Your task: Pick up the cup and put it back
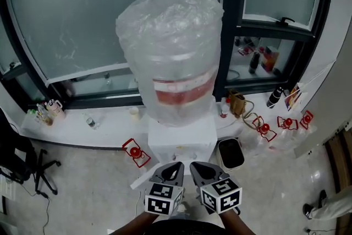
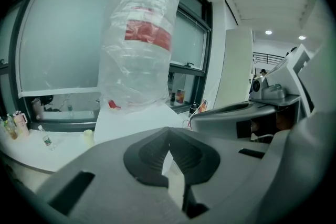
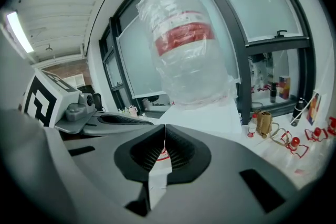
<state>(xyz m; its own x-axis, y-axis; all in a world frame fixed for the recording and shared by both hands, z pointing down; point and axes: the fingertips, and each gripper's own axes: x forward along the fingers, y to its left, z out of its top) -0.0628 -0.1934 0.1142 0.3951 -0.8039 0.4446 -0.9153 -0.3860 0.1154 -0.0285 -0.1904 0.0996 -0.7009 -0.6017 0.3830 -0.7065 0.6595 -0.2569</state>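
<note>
A white water dispenser (image 1: 182, 138) stands in front of me. On it sits a big upturned bottle (image 1: 171, 55) wrapped in clear plastic, with a red label. My left gripper (image 1: 175, 165) and right gripper (image 1: 196, 165) hang side by side just in front of the dispenser's top, both pointing at it. Each is shut with nothing between its fingers, as the left gripper view (image 2: 169, 131) and the right gripper view (image 3: 165, 127) show. A small cream cup-like thing (image 1: 133, 113) stands on the white sill left of the dispenser, also seen in the left gripper view (image 2: 88, 136).
A white sill (image 1: 77, 130) runs under the dark-framed windows and carries small bottles and a bag (image 1: 237, 103). A black bin (image 1: 231, 153) stands right of the dispenser. Red-handled items (image 1: 136, 152) lie on the floor, and an office chair (image 1: 25, 165) is at far left.
</note>
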